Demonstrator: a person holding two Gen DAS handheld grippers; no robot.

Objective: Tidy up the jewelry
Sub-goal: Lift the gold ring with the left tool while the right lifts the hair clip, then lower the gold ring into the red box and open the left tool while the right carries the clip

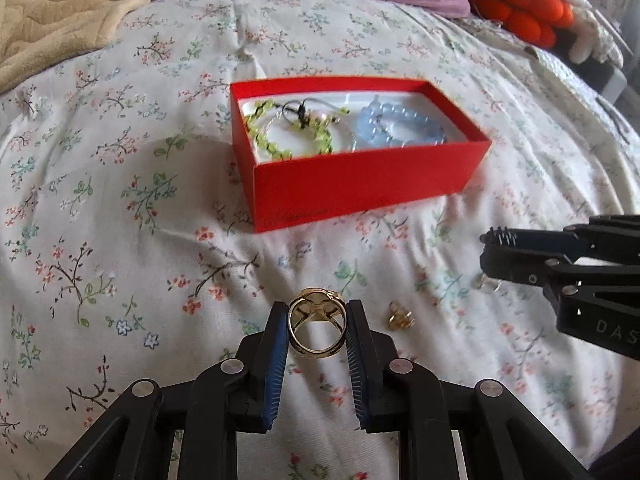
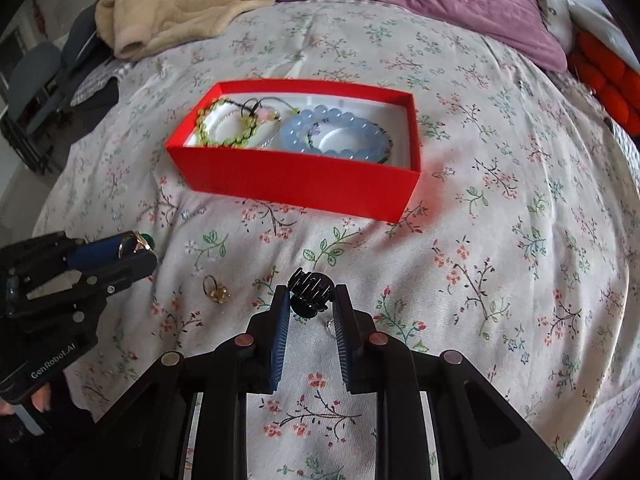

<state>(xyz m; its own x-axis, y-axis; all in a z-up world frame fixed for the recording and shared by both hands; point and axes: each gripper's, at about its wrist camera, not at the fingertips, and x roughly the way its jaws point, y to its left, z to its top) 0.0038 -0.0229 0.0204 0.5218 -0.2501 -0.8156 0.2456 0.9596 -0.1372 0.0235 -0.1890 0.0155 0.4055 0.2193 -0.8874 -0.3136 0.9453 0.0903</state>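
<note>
The left gripper [image 1: 318,330] is pinching a gold ring [image 1: 316,328] above the floral bedspread [image 1: 120,200]. The right gripper [image 2: 310,300] is clamping a small black toothed hair clip [image 2: 309,288]. Near the bedspread's middle, a red box [image 2: 296,176] is holding green and blue bead bracelets.

The gold ring [image 1: 316,330] is polished metal with a bright, glossy shine, and the smaller gold piece [image 1: 400,317] lying on the bedsheet [image 1: 120,240] glints the same way. The sheet is soft matt cloth printed with small flowers, lightly creased. The red box [image 1: 360,184] looks like smooth matt card with a white lining. Inside it, the blue bead bracelet [image 2: 336,136] is translucent and glossy, and the green bead bracelet [image 2: 228,128] shines less. The hair clip [image 2: 310,290] is black glossy plastic. Both claws are matt black plastic with ribbed blue pads [image 1: 276,360]. The beige blanket [image 2: 180,0] is fleecy and quilted.
</note>
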